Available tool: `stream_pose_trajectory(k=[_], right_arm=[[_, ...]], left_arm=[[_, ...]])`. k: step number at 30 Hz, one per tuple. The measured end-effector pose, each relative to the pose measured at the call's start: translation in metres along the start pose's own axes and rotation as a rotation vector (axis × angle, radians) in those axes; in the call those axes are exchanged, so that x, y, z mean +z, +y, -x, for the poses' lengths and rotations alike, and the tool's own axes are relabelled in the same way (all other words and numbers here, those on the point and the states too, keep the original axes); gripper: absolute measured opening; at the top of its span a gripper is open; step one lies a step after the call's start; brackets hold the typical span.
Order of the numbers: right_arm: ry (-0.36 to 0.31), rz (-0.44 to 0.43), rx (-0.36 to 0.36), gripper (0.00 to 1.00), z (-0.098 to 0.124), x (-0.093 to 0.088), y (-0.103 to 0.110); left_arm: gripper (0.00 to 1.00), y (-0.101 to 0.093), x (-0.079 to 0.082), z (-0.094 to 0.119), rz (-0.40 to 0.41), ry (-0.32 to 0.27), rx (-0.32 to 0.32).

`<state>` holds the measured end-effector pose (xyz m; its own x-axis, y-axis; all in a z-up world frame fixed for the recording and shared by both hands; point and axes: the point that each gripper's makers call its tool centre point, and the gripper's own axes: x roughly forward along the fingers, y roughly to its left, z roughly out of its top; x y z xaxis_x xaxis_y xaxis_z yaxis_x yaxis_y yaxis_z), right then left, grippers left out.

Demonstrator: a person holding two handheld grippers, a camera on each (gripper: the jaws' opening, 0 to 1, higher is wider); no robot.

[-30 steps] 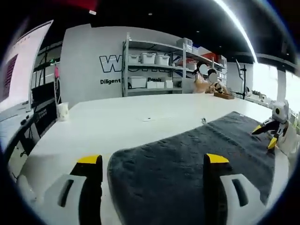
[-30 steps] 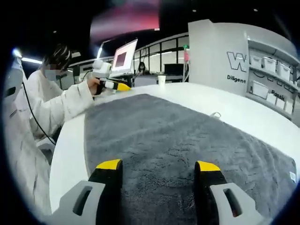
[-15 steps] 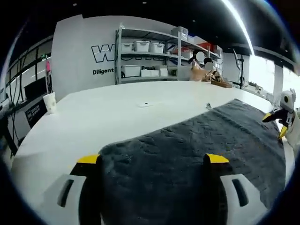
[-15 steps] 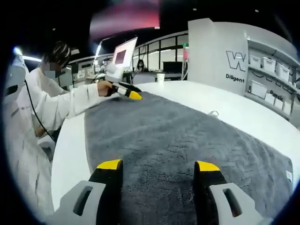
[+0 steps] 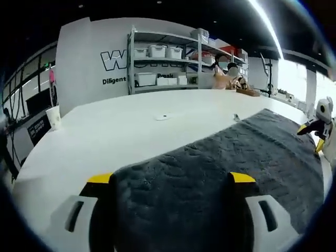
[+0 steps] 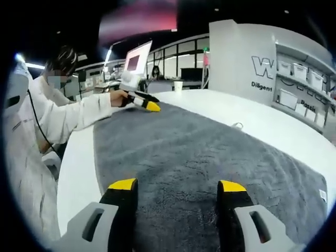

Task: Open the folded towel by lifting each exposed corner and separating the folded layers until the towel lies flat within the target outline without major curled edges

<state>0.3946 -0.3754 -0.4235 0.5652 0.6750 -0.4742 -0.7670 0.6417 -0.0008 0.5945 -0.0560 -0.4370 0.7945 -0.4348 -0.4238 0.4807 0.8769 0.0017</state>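
The towel lies spread across the white table, dark grey, nubby, looking nearly flat. We hold our right gripper at one end with jaws parted, towel between them, and our left gripper likewise at the other end, probably to pull it taut. Farther off stand shelves.

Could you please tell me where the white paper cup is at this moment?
In the left gripper view, the white paper cup stands at the far left edge of the white table, well clear of the dark grey towel.
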Motion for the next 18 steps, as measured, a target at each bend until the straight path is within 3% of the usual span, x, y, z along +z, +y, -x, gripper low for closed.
stream_pose_trajectory(k=[7,13,18], right_arm=[[-0.004,0.0,-0.002,0.58,0.0,0.003,0.002],[-0.025,0.016,0.011,0.57,-0.005,0.021,0.003],[-0.06,0.03,0.035,0.54,-0.016,0.046,0.004]], left_arm=[[0.87,0.0,-0.003,-0.001,0.002,-0.005,0.002],[0.87,0.002,-0.004,0.0,0.007,-0.039,0.002],[0.88,0.001,-0.003,0.0,0.004,-0.054,-0.004]])
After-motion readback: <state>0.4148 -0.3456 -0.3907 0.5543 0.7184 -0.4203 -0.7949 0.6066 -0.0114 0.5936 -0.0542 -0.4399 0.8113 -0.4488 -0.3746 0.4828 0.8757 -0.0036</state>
